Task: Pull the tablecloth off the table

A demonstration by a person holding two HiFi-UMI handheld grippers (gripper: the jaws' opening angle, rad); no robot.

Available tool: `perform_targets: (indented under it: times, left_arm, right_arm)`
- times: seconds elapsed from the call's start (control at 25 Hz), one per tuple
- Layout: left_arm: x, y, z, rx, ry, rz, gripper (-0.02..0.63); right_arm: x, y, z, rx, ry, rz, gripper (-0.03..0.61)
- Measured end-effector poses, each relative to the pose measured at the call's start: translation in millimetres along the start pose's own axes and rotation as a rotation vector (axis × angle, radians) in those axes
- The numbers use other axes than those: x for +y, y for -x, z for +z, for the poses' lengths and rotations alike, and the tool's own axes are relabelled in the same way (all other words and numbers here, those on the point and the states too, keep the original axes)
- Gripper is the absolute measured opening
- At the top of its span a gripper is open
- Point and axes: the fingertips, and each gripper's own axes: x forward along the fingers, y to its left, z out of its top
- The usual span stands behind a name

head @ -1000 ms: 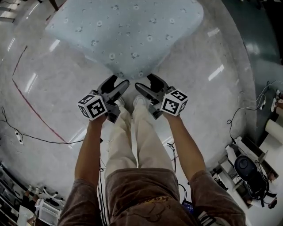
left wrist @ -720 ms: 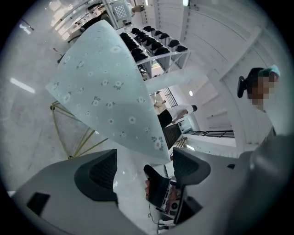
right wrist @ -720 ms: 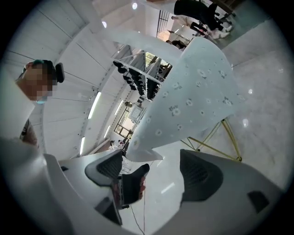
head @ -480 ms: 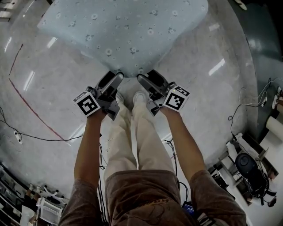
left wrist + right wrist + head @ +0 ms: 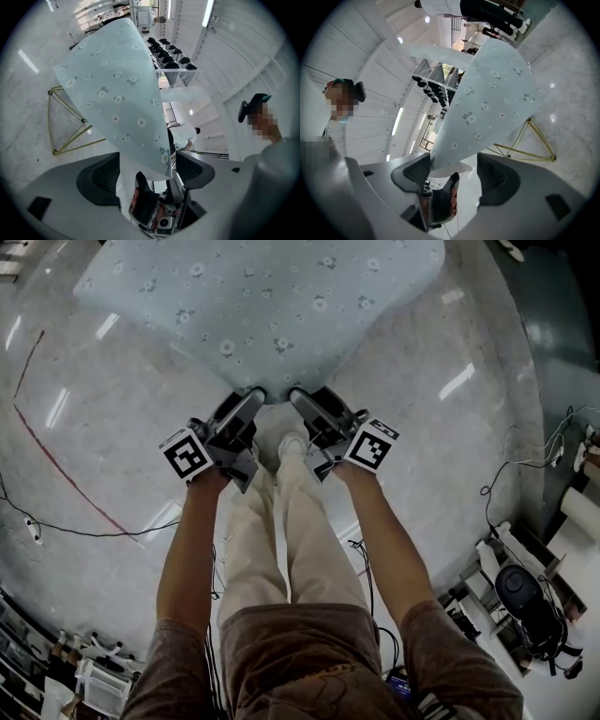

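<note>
**Bite the corner before you pull**

The floral tablecloth [image 5: 272,306] drapes the table [image 5: 55,152], its near corner hanging between both pairs of jaws. Your left hand-held gripper [image 5: 147,171] is released. The right hand-held gripper [image 5: 454,176] has just been closing but is not yet pinching. Clench both fully, then draw back level and evenly.

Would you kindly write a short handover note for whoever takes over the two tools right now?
Left tool: jaws apart, with the near edge of the pale blue flowered tablecloth between them, not clamped.
Right tool: jaws have just been closing around the same edge, but a gap shows, so there is no grip yet.
Cloth: covers the table; thin yellow table legs show beneath.
Done: both tools are set at the edge.
Left to do: clamp both tools and pull the cloth off.
</note>
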Motion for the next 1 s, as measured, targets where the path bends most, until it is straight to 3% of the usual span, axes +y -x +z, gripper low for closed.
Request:
perform_targets:
  times: [0.16, 0.32, 0.4, 0.68, 0.84, 1.0]
  left_arm:
    - [-7, 0, 12, -0.066, 0.067, -0.073, 0.359]
    - [-11, -2, 13, -0.043, 0.043, -0.091, 0.347]
    - [-10, -1, 10, -0.028, 0.027, -0.073, 0.262]
    - [-15, 4, 9, -0.042, 0.028, -0.072, 0.172]
    - [-17, 7, 7, -0.038, -0.043, -0.023, 0.071]
    - [-24, 7, 6, -0.038, -0.112, 0.004, 0.025]
  right_arm:
    - [4, -2, 1, -0.005, -0.004, 0.020, 0.265]
    - [9, -4, 4, -0.024, -0.002, 0.033, 0.221]
    - [11, -4, 7, -0.039, -0.012, 0.039, 0.215]
    - [12, 4, 16, -0.123, -0.089, 0.023, 0.148]
    - [20, 5, 17, -0.149, -0.029, -0.012, 0.031]
    - [27, 6, 19, -0.146, 0.062, -0.040, 0.009]
